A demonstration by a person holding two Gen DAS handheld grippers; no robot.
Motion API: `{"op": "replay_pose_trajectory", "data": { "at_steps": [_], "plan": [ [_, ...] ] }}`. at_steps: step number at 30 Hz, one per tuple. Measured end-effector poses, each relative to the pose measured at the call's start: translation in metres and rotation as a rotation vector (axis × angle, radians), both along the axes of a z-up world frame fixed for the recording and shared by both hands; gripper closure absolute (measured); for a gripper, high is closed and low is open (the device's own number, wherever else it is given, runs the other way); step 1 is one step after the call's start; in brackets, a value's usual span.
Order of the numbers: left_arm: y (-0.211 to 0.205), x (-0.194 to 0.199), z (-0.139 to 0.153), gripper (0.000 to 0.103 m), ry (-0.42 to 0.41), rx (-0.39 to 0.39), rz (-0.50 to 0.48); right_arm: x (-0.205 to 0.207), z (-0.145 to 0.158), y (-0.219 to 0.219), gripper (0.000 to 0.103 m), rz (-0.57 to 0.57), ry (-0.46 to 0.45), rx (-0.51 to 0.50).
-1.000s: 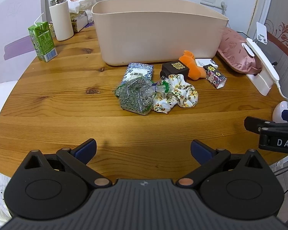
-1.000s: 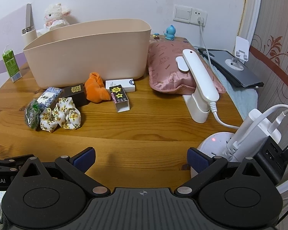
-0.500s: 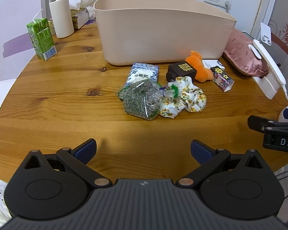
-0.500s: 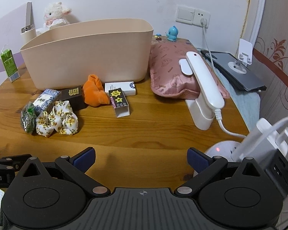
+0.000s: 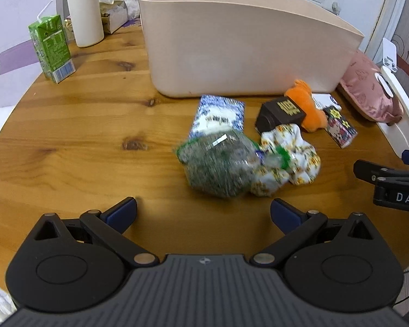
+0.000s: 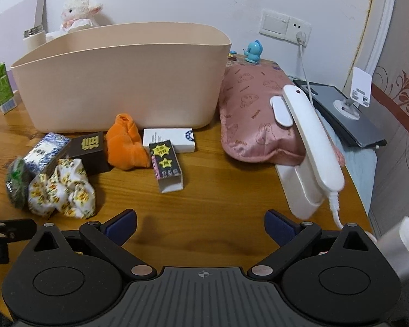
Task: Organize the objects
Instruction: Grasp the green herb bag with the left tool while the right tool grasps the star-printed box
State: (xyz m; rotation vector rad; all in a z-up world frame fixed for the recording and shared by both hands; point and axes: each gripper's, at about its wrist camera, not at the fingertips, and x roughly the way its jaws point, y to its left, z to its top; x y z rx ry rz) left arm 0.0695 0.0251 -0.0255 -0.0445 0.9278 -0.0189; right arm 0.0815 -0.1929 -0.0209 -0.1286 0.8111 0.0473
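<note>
A beige bin (image 5: 240, 46) stands at the back of the round wooden table (image 5: 76, 150); it also shows in the right wrist view (image 6: 117, 81). In front of it lie a clear bag of green herbs (image 5: 218, 163), a blue-white packet (image 5: 218, 115), a floral scrunchie (image 5: 289, 158), a dark brown box (image 5: 280, 111), an orange cloth (image 5: 308, 106), a star-printed box (image 6: 166, 166) and a white box (image 6: 169, 140). My left gripper (image 5: 203, 211) is open and empty, just short of the herb bag. My right gripper (image 6: 200, 224) is open and empty over bare table.
A green juice carton (image 5: 51, 47) and a white flask (image 5: 85, 13) stand at the back left. A pink pillow (image 6: 256, 120), a white handset in its stand (image 6: 310, 147) and a tablet (image 6: 346, 114) sit at the right. A plush lamb (image 6: 79, 13) is behind the bin.
Both grippers have moved forward toward the pile of objects, which now looks larger and closer. Both stay open. Nothing on the table has moved.
</note>
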Motion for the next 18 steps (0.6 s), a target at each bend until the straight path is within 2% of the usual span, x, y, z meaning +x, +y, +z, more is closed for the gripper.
{"op": "replay_pose_trajectory", "data": {
  "at_steps": [10, 13, 14, 15, 17, 18],
  "plan": [
    [0.015, 0.024, -0.001, 0.001, -0.016, 0.003, -0.051, 0.030, -0.010, 0.012, 0.012, 0.025, 0.011, -0.017],
    [0.013, 0.029, -0.001, 0.012, -0.033, 0.039, -0.083, 0.036, -0.010, 0.017, 0.017, 0.041, -0.003, -0.017],
    [0.013, 0.030, 0.000, 0.014, -0.036, 0.037, -0.092, 0.038, -0.009, 0.020, 0.022, 0.051, -0.008, -0.016],
    [0.013, 0.031, 0.000, 0.018, -0.040, 0.034, -0.098, 0.039, -0.009, 0.021, 0.025, 0.060, -0.012, -0.016],
    [0.012, 0.033, 0.002, 0.027, -0.048, 0.032, -0.116, 0.041, -0.008, 0.026, 0.039, 0.078, -0.016, -0.014],
    [0.012, 0.032, 0.003, 0.032, -0.049, 0.028, -0.125, 0.039, -0.007, 0.028, 0.042, 0.087, -0.016, -0.015]
  ]
}}
